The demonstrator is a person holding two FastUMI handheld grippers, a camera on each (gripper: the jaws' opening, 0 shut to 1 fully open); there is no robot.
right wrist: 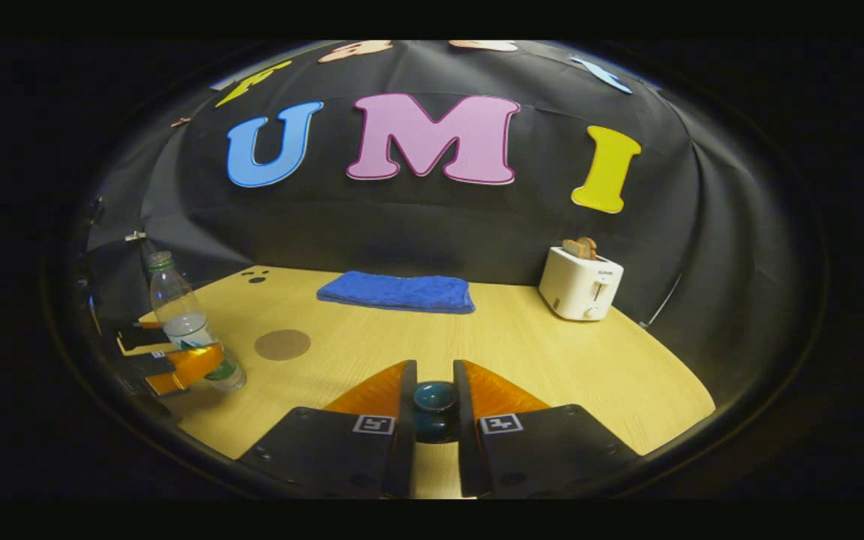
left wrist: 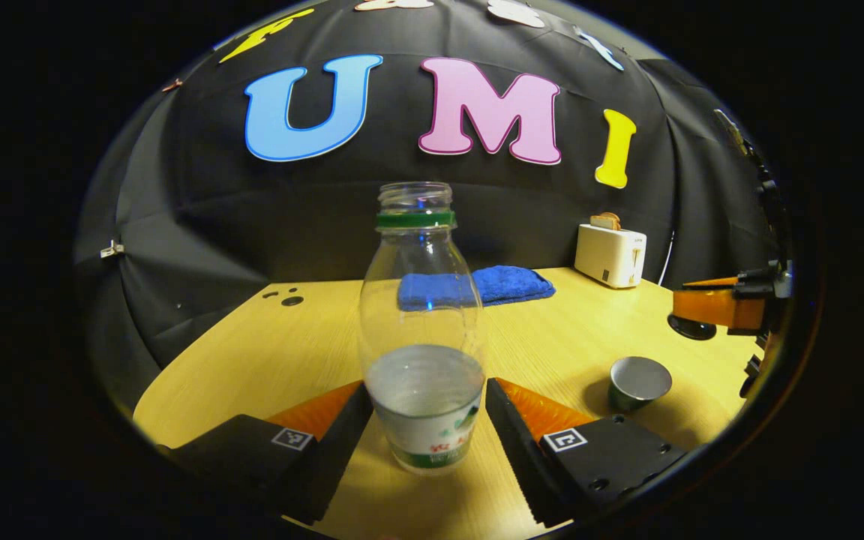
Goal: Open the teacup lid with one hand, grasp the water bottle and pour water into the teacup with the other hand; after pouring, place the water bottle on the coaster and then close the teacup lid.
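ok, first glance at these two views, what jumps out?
The clear water bottle, uncapped and partly filled, stands upright dead centre in the left gripper view, between the left claw fingers, which flank its base. In the right gripper view the right claw is closed on the dark teacup lid, held off the open teacup on the table's right side. The white toaster and blue towel sit at the back by the wall.

L gripper [left wrist: 426, 420] level just over the counter [left wrist: 567, 337], fingers [left wrist: 511, 420] spread either side of the water bottle [left wrist: 421, 330], contact unclear; R gripper [right wrist: 434, 412] level, fingers nearly together, pinching the teacup lid [right wrist: 434, 409] knob.
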